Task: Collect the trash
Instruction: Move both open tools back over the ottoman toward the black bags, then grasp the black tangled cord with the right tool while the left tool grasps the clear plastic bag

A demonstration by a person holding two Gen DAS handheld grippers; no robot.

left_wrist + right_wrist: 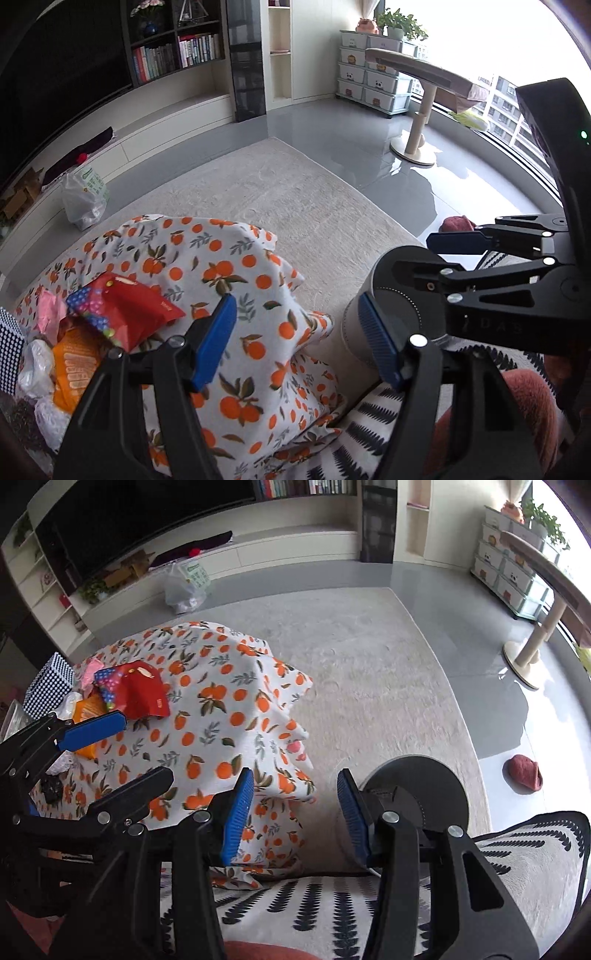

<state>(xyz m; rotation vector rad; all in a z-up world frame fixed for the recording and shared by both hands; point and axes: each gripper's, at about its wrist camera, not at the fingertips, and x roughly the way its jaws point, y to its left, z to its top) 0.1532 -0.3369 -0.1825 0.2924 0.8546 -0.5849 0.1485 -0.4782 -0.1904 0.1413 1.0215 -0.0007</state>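
You held both tools above the room with nothing between their blue pads: your left hand-held gripper (297,341) stood spread wide, and your right hand-held gripper (295,812) stood partly spread, also empty. The trash sat in a heap at the far-left end of the tabletop, on the orange-print tablecloth (255,288): a red snack bag (127,308) lay on top of an orange wrapper (74,373), with a pink wrapper (50,314) behind and crumpled clear plastic (35,365) beside it. In the right wrist view the same heap (136,694) lay next to a black-and-white dotted box (50,686). A round bin with a dark lid (397,291) stood on the rug just past the tablecloth's hanging corner, near your right side, probably so wrappers could travel a short way from heap to bin. A filled plastic bag (184,587) rested on the floor by the TV cabinet, well apart. None of the heap appeared collected yet, so I'd judge the left tool the better placed for the red bag.
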